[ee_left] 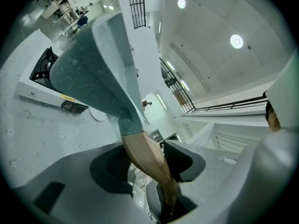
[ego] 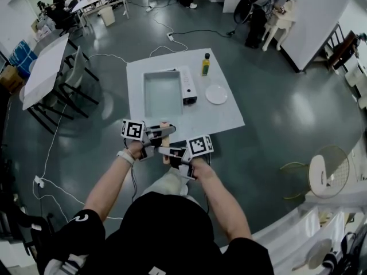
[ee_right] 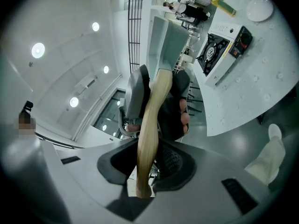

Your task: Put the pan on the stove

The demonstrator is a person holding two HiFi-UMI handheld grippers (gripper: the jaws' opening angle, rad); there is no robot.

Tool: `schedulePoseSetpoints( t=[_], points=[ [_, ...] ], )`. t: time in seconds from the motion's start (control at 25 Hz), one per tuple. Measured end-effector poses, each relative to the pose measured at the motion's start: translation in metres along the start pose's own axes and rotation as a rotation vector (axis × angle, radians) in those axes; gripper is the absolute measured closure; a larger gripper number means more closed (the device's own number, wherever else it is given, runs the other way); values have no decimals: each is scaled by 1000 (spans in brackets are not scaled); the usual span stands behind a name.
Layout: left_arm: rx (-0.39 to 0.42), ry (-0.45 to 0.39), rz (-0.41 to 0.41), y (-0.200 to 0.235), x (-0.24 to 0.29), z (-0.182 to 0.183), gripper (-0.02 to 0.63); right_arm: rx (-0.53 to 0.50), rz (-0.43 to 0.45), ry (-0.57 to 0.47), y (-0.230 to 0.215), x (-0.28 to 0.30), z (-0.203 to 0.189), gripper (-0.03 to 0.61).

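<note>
We are in the carrying step. The white table (ego: pixel 229 116) lies ahead of us, and the rectangular pan (ego: pixel 162 93) is held out over its left half. It sits beside the stove (ego: pixel 188 87) rather than on it. The stove's black burner shows uncovered just to the right of the pan. From above we cannot tell for certain whether the pan's base clears the tabletop, though the tilt seen from the grippers suggests it is in the air. Both tools share the load. The left gripper (ego: pixel 162 132) clamps the wooden handle (ee_right: pixel 148 143) nearer the pan. The right gripper (ego: pixel 174 152) clamps the same handle farther back, near its free end. We judge the next move to be a sideways shift to the right, so the pan's middle comes over the burner. Then it needs levelling and a gentle lowering before either grip lets go. The small plate (ego: pixel 217 94) and the bottle (ego: pixel 205 65) stand beyond the stove and should be out of the way.
</note>
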State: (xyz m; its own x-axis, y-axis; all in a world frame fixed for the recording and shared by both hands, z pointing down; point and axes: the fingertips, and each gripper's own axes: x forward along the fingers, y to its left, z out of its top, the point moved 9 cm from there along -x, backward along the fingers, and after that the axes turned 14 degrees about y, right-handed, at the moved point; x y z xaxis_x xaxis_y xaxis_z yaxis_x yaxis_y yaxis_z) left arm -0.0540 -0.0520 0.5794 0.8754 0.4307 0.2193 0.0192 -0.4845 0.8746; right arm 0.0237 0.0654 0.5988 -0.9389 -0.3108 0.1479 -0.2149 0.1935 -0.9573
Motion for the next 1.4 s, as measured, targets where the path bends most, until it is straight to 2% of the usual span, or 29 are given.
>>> schedulePoseSetpoints(
  t=[0.12, 0.28, 0.4, 0.48, 0.6, 0.76, 0.84, 0.88, 1.0, 1.24, 1.4],
  points=[
    [-21, -10, -50, 2, 6, 6, 410, -4, 11, 8, -2, -1, 9, 489],
    [16, 0, 42, 16, 3, 23, 410, 6, 14, 16, -6, -8, 24, 491],
    [45, -10, 23, 19, 5, 37, 408, 11, -5, 21, -11, -14, 37, 491],
    [23, -22, 2, 24, 8, 44, 408, 9, -22, 33, -15, -18, 47, 491],
    [12, -30, 32, 35, 10, 54, 407, 14, -27, 54, -21, -24, 61, 491],
    [-10, -53, -29, 41, 19, 71, 407, 6, -26, 83, -28, -31, 82, 491],
    [-45, -69, -64, 43, 24, 79, 407, 19, -41, 96, -32, -36, 92, 491],
    [-54, -72, -55, 46, 23, 84, 407, 26, -47, 103, -34, -38, 98, 491],
    [-13, -68, 34, 61, 17, 102, 407, 19, -47, 121, -41, -41, 118, 491],
    [-3, -86, 51, 74, 22, 129, 407, 23, 3, 150, -50, -49, 147, 492],
    [-19, -104, 47, 80, 23, 142, 407, 43, -13, 168, -53, -54, 162, 492]
  ],
)
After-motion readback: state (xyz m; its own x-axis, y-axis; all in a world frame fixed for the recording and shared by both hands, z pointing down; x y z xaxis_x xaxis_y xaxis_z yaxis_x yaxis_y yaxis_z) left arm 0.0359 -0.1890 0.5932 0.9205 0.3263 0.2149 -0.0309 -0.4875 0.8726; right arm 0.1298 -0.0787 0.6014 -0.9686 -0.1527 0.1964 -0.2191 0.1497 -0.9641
